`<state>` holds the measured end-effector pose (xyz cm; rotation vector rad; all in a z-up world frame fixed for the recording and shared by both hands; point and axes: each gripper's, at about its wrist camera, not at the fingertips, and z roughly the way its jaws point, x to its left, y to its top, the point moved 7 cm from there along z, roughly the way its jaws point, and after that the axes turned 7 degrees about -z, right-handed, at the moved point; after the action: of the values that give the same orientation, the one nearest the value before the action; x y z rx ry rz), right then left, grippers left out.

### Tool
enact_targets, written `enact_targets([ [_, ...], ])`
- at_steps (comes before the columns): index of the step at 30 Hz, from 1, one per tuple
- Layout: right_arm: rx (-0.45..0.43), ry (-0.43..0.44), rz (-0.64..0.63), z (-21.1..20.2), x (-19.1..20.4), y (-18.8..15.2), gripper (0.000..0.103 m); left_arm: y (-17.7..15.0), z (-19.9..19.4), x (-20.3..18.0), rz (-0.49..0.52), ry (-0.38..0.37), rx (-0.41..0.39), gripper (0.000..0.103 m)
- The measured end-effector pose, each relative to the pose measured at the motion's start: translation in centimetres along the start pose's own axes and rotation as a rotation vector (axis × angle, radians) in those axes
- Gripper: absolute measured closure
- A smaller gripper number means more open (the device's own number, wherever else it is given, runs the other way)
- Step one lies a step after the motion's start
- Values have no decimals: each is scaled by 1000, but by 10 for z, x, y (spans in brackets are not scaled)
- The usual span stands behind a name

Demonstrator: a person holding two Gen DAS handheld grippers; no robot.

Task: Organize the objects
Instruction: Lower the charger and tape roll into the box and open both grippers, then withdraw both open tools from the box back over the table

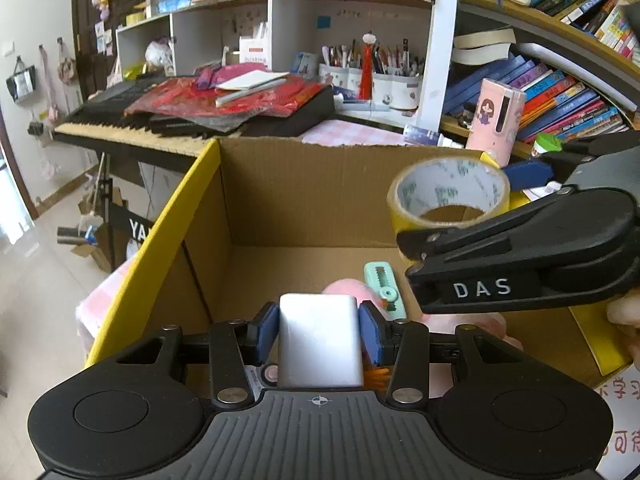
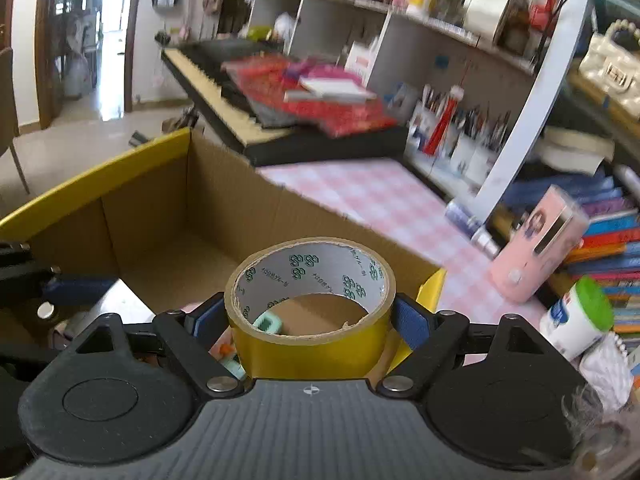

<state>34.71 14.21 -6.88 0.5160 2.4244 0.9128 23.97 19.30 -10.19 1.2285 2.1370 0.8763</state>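
Observation:
My left gripper [image 1: 319, 326] is shut on a white rectangular block [image 1: 319, 340] and holds it over the open cardboard box [image 1: 304, 184] with yellow flaps. My right gripper [image 2: 310, 312] is shut on a roll of yellow tape [image 2: 310, 344] above the box's right side; the roll also shows in the left wrist view [image 1: 448, 194]. Inside the box lie a mint-green utility knife [image 1: 382, 288] and a pink soft thing [image 1: 348, 288], partly hidden by the grippers.
The box stands on a pink checked tablecloth [image 2: 372, 196]. Behind it are a keyboard piano [image 1: 132, 128] with red papers, shelves with pen cups [image 1: 376, 80] and books [image 1: 560, 100]. A pink bottle [image 2: 540, 248] and a green-capped tub [image 2: 580, 316] stand to the right.

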Motion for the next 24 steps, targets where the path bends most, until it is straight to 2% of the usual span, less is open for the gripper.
enact_targets([
  [6,45,34,9,4,2,-2,17,2,-6,1,-6,-2,-18,59],
  [9,37,42,48,-1,1,-4,16,3,-14,2,-8,-5,-38,50],
  [12,15,41,115,-13,-1,-5,16,7,-27,2,-18,-18,-78,37],
  [19,-158,-52,222,-76,-8,-1,11,14,-67,6,-47,-63,-185,17],
  [24,-234,-190,300,-122,-14,-14,9,10,-89,15,-69,-60,-223,15],
])
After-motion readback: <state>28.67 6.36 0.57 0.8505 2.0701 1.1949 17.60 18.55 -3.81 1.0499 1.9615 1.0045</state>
